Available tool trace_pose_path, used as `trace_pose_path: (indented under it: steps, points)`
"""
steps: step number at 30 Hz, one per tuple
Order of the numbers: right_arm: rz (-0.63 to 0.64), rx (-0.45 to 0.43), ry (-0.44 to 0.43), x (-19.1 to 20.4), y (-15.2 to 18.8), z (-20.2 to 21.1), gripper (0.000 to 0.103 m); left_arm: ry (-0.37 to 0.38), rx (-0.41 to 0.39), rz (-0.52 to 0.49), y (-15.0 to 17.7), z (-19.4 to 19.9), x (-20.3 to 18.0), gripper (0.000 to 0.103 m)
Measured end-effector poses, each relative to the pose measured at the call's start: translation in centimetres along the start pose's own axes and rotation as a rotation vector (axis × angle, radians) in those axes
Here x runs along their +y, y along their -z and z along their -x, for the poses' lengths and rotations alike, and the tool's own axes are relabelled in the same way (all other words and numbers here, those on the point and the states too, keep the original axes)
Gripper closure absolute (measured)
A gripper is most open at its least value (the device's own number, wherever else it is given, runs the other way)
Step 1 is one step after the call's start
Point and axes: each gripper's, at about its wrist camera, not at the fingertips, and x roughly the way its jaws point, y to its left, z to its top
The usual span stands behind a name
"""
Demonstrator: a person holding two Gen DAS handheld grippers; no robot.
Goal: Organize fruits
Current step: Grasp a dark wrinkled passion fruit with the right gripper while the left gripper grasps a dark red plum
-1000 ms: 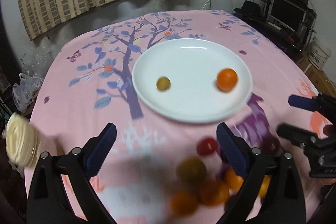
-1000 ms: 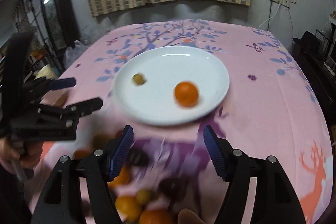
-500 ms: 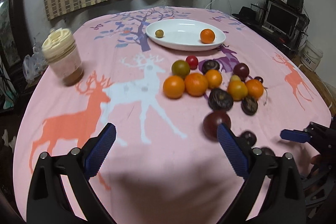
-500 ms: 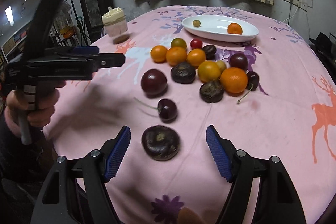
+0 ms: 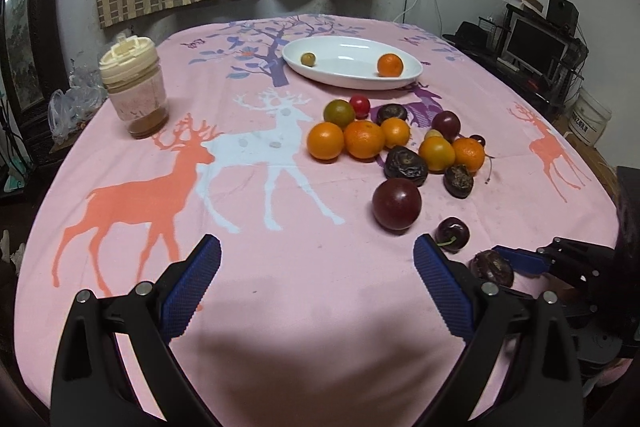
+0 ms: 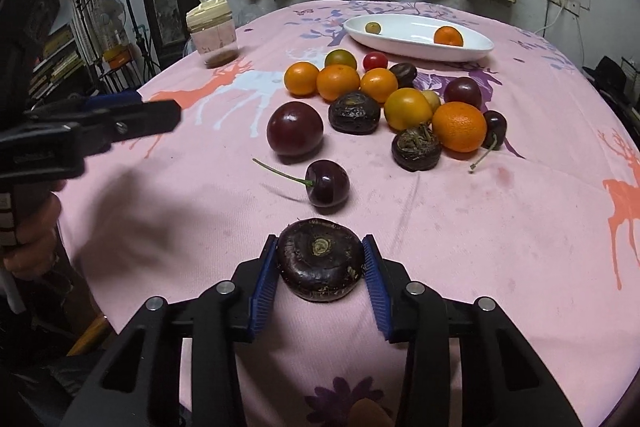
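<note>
My right gripper is shut on a dark wrinkled fruit that rests on the pink tablecloth near the front edge; it also shows in the left wrist view. My left gripper is open and empty, low over the cloth to the left. A cherry and a dark plum lie just beyond. A cluster of oranges and dark fruits sits mid-table. A white plate at the back holds an orange and a small green fruit.
A plastic jar with a cream lid stands at the left of the table. The table's front edge is close under both grippers. Shelves and a monitor stand to the right of the table.
Both grippers have pulled back from the plate to the near side of the table. My right gripper has closed on the dark wrinkled fruit it was open around half a second ago.
</note>
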Motion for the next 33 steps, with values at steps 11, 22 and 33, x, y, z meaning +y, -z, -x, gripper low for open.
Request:
trace_pose_path:
  steps: [11,22,33]
  points:
    - [-0.17,-0.102,-0.05,-4.4,0.4,5.0,0.061,0.101,0.059,-0.03,-4.0,-4.6,-4.2,0.029]
    - [-0.267,-0.108,-0.056,-7.6,0.2,5.0,0.061,0.121,0.135,-0.064,-3.8,-7.3,-6.1,0.042]
    - [-0.256,-0.111,-0.055,-7.9,-1.1,5.0,0.061,0.066,0.123,-0.062,-3.3,-7.8,-5.2,0.063]
